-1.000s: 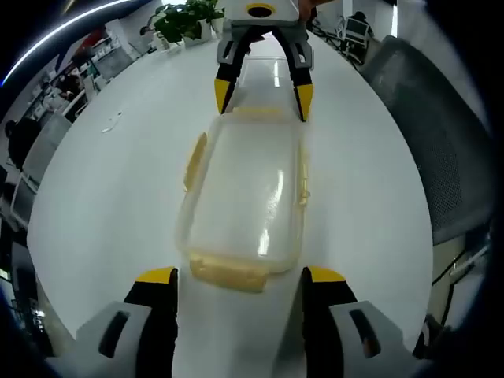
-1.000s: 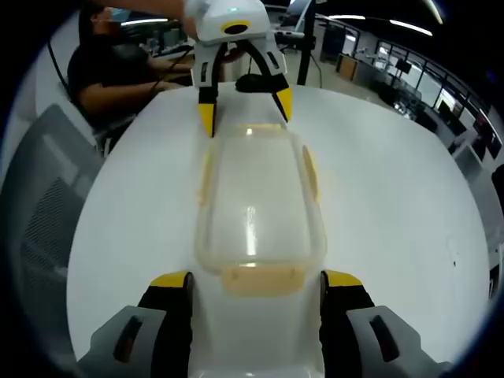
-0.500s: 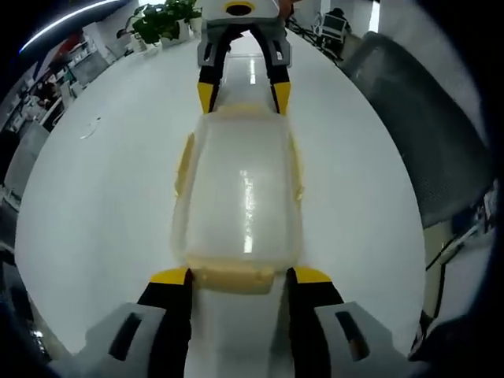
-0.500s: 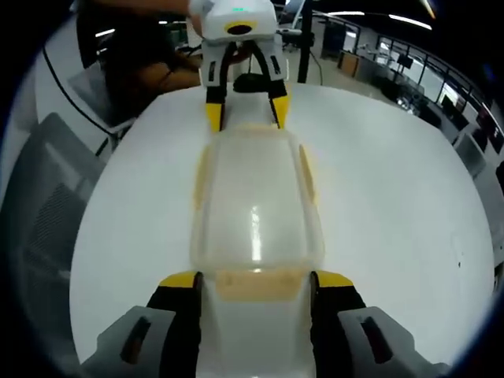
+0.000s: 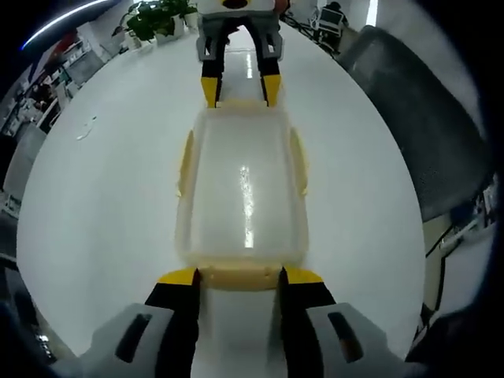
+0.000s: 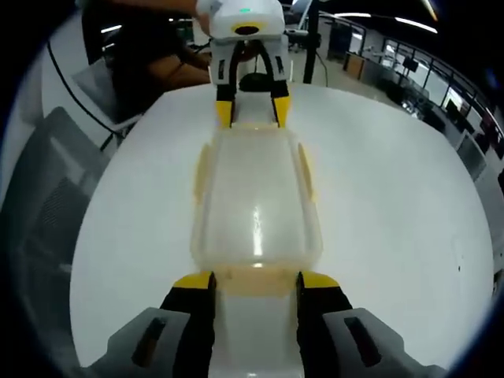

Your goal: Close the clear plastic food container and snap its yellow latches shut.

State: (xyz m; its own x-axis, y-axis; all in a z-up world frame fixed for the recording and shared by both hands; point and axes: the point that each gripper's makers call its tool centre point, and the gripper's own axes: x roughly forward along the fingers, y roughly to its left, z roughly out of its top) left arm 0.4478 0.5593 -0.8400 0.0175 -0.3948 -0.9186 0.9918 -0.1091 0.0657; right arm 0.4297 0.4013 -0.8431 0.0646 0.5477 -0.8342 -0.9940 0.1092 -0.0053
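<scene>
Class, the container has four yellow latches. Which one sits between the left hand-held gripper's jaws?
The end latch nearest that camera, between the left hand-held gripper jaws; the long-side latches lie outside them.

In the left gripper view the far gripper (image 5: 240, 88) is cut off at the top edge. The near latch (image 5: 239, 276) sits between the jaws, so whether they touch it cannot be told. In the right gripper view the seated person (image 6: 146, 59) is cropped and dim. Whether the lid (image 6: 253, 201) is fully seated is unclear.
</scene>
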